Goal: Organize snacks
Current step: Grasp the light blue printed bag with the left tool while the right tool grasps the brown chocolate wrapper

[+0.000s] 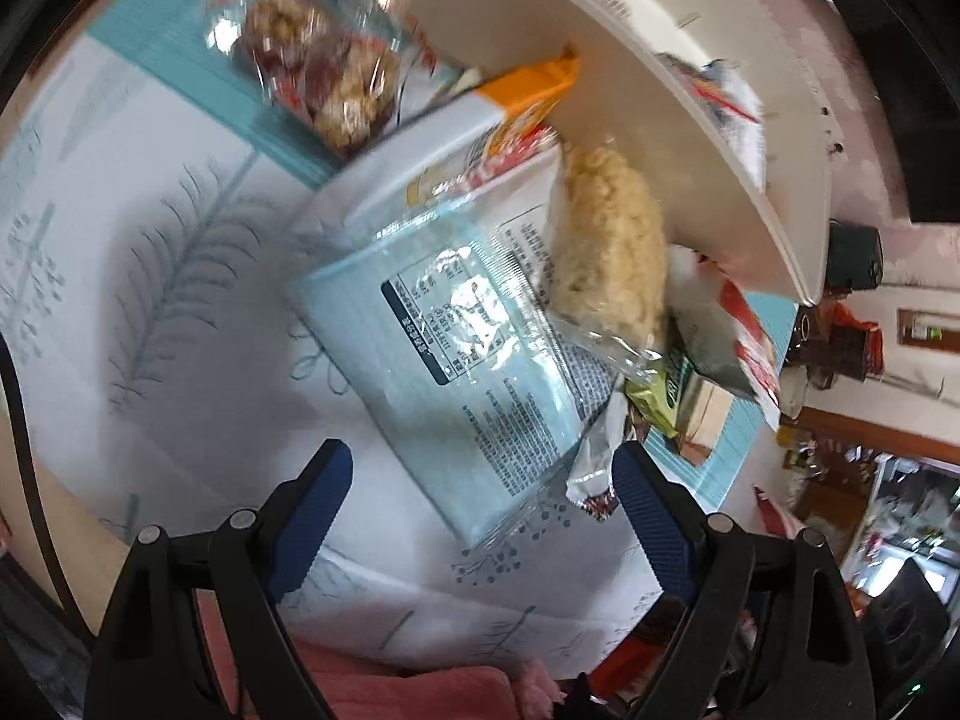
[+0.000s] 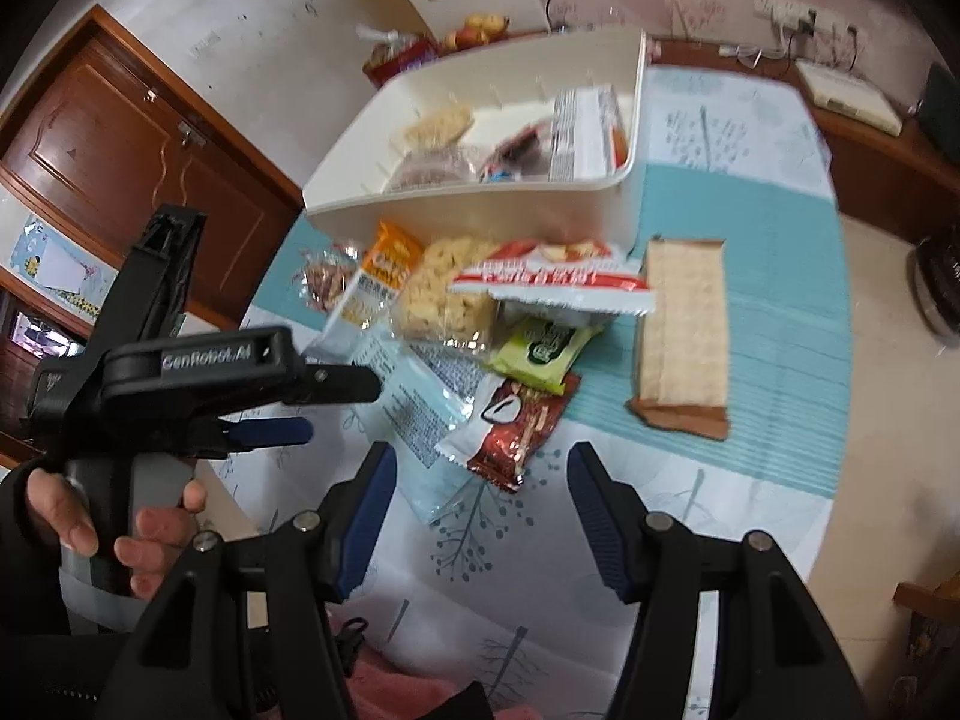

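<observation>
Both claws are spread apart and hold nothing. Left gripper (image 1: 483, 483) hangs above the tablecloth (image 1: 150, 240), and between its 2 blue fingers (image 1: 318, 516) I see only cloth and the near corner of a pale blue flat packet (image 1: 432, 354). Right gripper (image 2: 480, 489) is also released, with a dark red and white snack packet (image 2: 516, 426) lying just beyond its fingertips, not touching them. In the right wrist view a hand (image 2: 114, 531) grips the grey handle of the left gripper.

Behind the red packet lies a green packet (image 2: 543, 351), and a red and white wrapper (image 2: 558, 279) rests partly over it. Beside these is a clear bag of pale puffed pieces (image 2: 444, 294), then an orange and white packet (image 2: 372, 294) and a clear bag with reddish-brown snacks (image 2: 327, 285). To the right, apart from the heap, lies a long pack of crackers (image 2: 684, 336) on the teal mat (image 2: 774, 360).

Farther back stands a cream bin (image 2: 480, 204), touching the heap, with several snacks already inside.
</observation>
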`<state>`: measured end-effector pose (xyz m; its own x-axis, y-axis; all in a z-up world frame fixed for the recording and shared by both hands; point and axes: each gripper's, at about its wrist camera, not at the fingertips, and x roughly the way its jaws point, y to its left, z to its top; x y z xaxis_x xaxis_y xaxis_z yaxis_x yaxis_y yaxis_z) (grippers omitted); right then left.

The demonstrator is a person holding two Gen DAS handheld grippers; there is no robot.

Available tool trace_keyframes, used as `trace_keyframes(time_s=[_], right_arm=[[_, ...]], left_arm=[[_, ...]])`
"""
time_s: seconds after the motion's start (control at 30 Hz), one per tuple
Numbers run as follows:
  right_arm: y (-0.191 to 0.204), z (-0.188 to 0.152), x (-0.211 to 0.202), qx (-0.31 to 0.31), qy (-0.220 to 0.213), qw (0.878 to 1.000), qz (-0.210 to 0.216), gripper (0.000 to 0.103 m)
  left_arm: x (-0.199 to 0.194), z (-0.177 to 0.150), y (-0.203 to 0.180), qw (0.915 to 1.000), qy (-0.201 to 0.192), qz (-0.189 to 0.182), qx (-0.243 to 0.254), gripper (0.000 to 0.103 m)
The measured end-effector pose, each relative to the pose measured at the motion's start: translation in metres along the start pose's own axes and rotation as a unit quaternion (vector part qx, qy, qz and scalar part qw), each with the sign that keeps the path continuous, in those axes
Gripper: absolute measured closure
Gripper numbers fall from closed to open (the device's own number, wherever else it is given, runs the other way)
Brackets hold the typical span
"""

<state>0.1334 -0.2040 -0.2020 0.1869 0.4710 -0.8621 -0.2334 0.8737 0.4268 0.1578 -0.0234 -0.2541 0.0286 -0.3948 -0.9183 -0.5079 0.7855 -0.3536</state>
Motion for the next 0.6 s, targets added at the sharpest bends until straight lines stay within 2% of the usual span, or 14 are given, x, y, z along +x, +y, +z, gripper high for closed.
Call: trace_keyframes(time_s=[0.3,0.6], right_arm=[[-0.011,0.012,0.045,0.053,0.07,0.996,0.01,0.044],[-0.01,0.014,0.07,0.072,0.095,0.993,0.002,0.044]], left_arm=[[0.031,0.022,-0.003,0.9988,0.038,-0.011,-0.028,0.015],[0.055,0.036,-0.016,0.9973,0.061,0.009,-0.041,0.015]])
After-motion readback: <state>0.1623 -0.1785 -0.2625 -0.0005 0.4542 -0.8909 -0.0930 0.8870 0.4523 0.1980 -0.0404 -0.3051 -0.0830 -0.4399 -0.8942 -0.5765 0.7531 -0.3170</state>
